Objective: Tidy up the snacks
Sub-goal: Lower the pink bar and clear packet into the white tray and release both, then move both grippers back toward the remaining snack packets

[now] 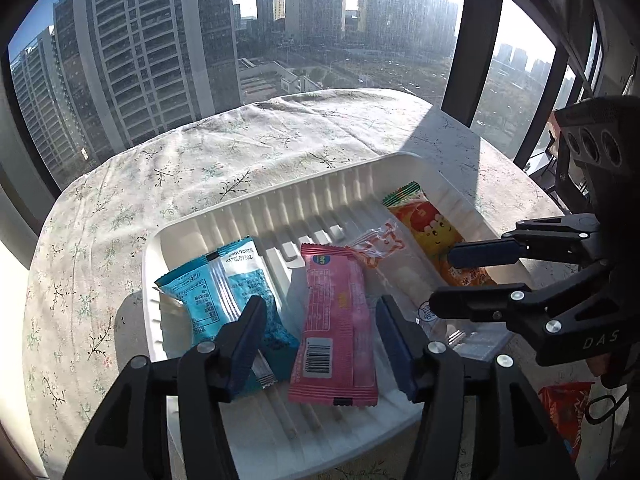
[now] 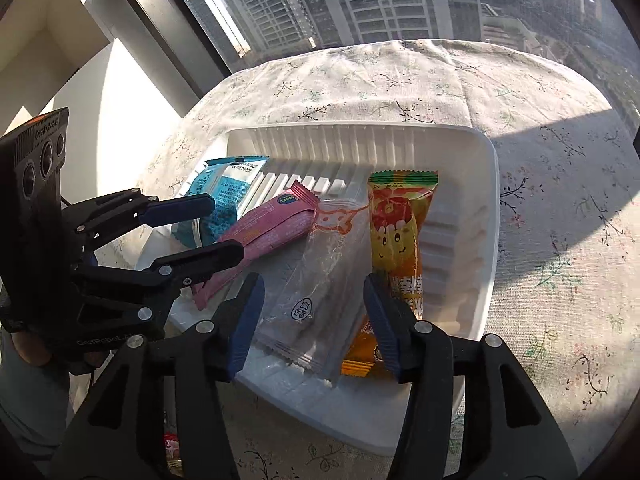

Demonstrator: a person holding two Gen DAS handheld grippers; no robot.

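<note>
A white ribbed tray (image 1: 280, 200) (image 2: 490, 216) sits on the floral tablecloth and holds several snack packets: a blue one (image 1: 224, 284) (image 2: 224, 188), a pink one (image 1: 334, 320) (image 2: 272, 228), a clear one (image 1: 400, 264) (image 2: 320, 288) and an orange-yellow one (image 1: 432, 232) (image 2: 396, 224). My left gripper (image 1: 320, 340) (image 2: 222, 226) is open over the pink packet, empty. My right gripper (image 2: 314, 320) (image 1: 452, 280) is open over the clear packet, empty.
The round table with floral cloth (image 1: 120, 208) (image 2: 560, 160) stands against a window with dark frames (image 1: 472, 40). A red packet (image 1: 568, 408) lies off the tray at the near right, and a bit of another packet (image 2: 172, 444) shows at the near edge.
</note>
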